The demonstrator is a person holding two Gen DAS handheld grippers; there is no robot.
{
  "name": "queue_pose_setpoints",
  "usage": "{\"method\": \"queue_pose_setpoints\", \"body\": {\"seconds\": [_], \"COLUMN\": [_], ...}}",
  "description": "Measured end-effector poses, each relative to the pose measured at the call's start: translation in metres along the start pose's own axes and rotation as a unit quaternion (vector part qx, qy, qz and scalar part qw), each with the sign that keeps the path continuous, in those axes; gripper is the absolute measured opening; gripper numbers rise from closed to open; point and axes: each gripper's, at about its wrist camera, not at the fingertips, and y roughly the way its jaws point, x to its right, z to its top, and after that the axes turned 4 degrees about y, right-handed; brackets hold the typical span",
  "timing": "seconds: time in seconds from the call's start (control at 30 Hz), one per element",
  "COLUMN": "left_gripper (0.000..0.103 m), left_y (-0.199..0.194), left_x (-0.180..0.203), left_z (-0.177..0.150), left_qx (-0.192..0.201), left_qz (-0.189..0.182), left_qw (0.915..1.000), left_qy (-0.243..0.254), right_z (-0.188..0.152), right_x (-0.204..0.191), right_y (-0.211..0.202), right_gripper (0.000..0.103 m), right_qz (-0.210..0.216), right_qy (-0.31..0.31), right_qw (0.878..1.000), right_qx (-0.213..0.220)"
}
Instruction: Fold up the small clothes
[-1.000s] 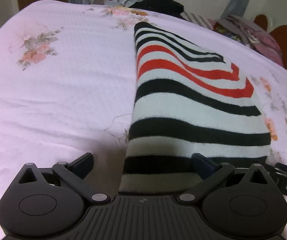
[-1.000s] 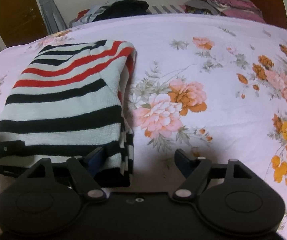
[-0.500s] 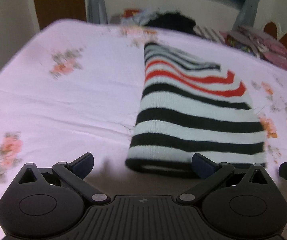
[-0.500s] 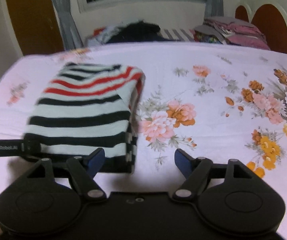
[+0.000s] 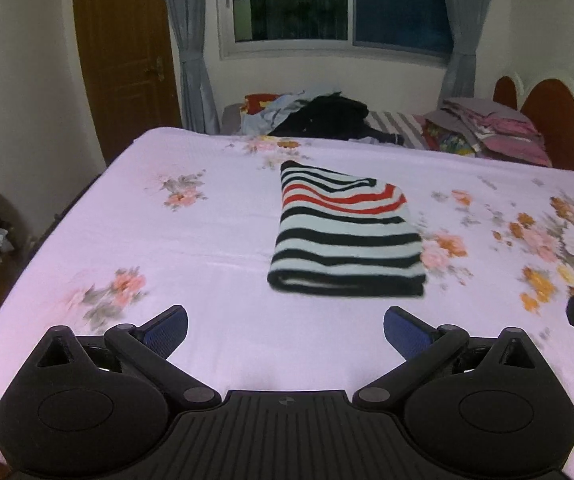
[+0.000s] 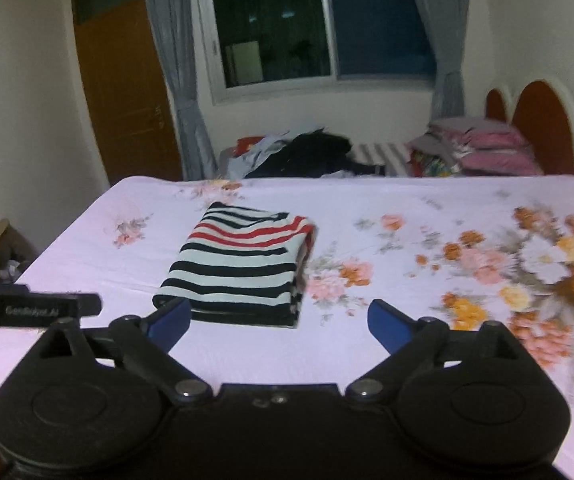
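- A bed under a pale pink floral sheet (image 5: pixel 215 240) fills the scene.
- Far behind it lies a heap of mixed loose clothes (image 5: pixel 319 118).
- A folded knit garment with black, white and red stripes (image 5: pixel 343 236) lies flat mid-bed.
- The left gripper (image 5: pixel 285 330) is released, nothing between its jaws.
- The right gripper (image 6: pixel 279 320) is also spread and empty, its jaws having just been opening.
- Writing on the left gripper reads roughly "GenRobot.AI".

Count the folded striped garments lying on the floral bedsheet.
1: the black, white and red striped knit garment lies folded mid-bed on the pink floral sheet. The clothes heap beyond the bed may hide others.
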Motion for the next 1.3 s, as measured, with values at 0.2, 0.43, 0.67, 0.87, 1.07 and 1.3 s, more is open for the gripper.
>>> {"method": "queue_pose_setpoints", "body": {"seconds": [0.2,0.43,0.67,0.87,1.07,1.3], "left_gripper": [0.103,0.103,0.103,0.103,0.103,0.103], "left_y": [-0.066,-0.11,-0.131,-0.134,-0.135,-0.135], "left_x": [-0.002,-0.017,-0.025,-0.023,-0.022,-0.022], "left_z": [-0.025,-0.044,-0.047,-0.045,-0.045,-0.045], "left_qx": [0.011,0.033,0.054,0.057,0.055,0.053], "left_qz": [0.008,0.032,0.039,0.041,0.037,0.039], "left_qw": [0.9999,0.9986,0.9971,0.9969,0.9971,0.9971], "left_qy": [-0.005,-0.025,-0.036,-0.035,-0.037,-0.039], "right_z": [-0.009,-0.019,-0.021,-0.025,-0.026,-0.028], "right_x": [-0.018,-0.02,-0.025,-0.029,-0.029,-0.03], "right_y": [-0.057,-0.082,-0.089,-0.093,-0.093,-0.093], "right_gripper": [0.099,0.099,0.099,0.099,0.099,0.099], "right_qz": [-0.007,-0.008,-0.008,-0.01,-0.012,-0.011], "right_qy": [-0.029,-0.015,-0.017,-0.022,-0.024,-0.022], "right_qw": [0.999,0.999,0.998,0.998,0.998,0.998], "right_qx": [0.025,0.05,0.061,0.06,0.058,0.056]}}
